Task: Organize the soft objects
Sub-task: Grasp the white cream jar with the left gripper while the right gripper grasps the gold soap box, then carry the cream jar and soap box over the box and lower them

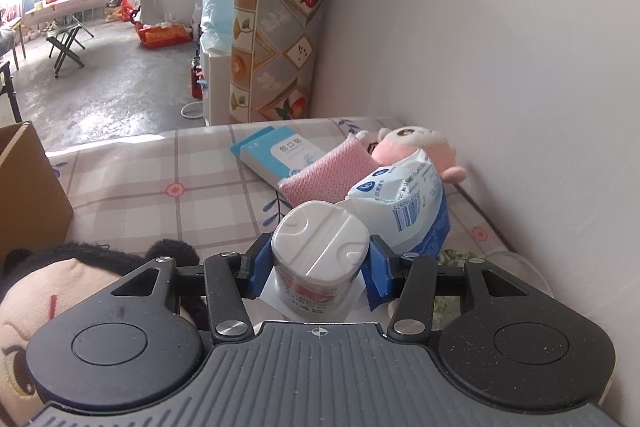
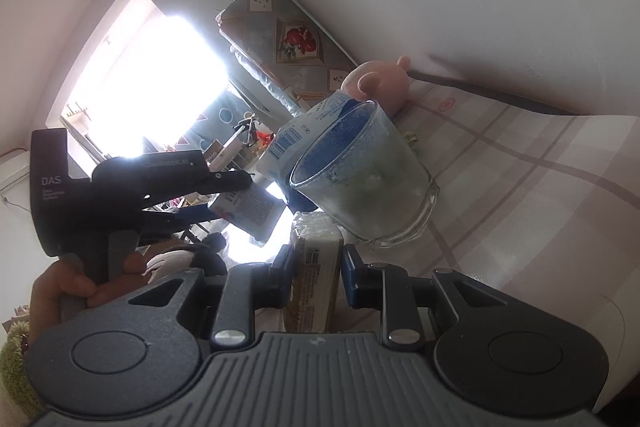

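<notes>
- The left gripper (image 1: 318,263) has its blue-padded fingers (image 1: 256,265) pinching a wet-wipe pack (image 1: 320,259) from both sides; the pack sits squarely between them, lifted above the table, its white flip lid facing up and forward.
- In the right wrist view, the left gripper (image 2: 240,197) appears at the left, a hand (image 2: 72,287) around its handle, with the same pack (image 2: 256,211) seen end-on between its fingers.
- The right gripper (image 2: 316,271) has its fingers (image 2: 354,279) clamped on a flat wrapped packet (image 2: 314,279) with tan and white printing, held upright between them.
- Just beyond the packet, a clear glass cup (image 2: 364,183) lies tilted on the table (image 2: 540,179).
- The table (image 1: 160,179) wears a pink-and-grey checked cloth with small flowers and stands against a white wall (image 1: 500,47).
- On it lie a blue-and-white box (image 1: 276,151), a pink sponge (image 1: 324,175), a blue-and-white soft pack (image 1: 408,203) and a pink plush toy (image 1: 416,147).
- A panda plush (image 1: 72,279) sits at the near left, beside a cardboard box (image 1: 28,187).
- Beyond the table are a grey concrete floor (image 1: 112,87) and a patterned rolled mat (image 1: 280,15).
</notes>
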### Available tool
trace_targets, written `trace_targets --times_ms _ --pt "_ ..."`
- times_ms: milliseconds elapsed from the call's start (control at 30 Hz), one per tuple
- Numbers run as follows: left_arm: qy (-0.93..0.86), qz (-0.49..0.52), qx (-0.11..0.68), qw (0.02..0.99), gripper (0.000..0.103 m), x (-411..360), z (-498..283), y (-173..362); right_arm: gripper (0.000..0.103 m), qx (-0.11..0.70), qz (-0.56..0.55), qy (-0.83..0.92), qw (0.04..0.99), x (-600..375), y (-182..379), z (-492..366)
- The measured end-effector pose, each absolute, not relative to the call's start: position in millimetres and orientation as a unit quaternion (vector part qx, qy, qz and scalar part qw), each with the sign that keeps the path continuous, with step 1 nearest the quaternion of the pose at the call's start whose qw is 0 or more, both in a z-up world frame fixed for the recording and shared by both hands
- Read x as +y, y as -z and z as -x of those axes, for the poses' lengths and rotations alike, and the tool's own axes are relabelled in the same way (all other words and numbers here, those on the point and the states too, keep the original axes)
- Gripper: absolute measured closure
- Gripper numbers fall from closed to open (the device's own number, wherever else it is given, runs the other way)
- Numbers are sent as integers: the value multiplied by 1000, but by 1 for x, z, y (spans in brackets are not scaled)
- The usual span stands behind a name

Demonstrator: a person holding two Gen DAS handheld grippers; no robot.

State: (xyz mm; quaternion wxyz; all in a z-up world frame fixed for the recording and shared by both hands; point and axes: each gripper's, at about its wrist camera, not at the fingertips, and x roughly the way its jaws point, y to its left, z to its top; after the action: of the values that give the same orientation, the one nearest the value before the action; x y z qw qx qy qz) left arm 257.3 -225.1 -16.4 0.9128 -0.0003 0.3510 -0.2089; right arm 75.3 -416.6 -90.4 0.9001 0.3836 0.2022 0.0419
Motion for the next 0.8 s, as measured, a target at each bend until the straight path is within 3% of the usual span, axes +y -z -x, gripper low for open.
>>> trace_targets --times_ms 400,800 --pt "196 -15 398 896 54 -214 -238 2 76 203 -400 -50 892 -415 77 -68" --pt "234 42 355 904 54 -173 -189 -46 76 170 -376 -69 908 -407 33 -44"
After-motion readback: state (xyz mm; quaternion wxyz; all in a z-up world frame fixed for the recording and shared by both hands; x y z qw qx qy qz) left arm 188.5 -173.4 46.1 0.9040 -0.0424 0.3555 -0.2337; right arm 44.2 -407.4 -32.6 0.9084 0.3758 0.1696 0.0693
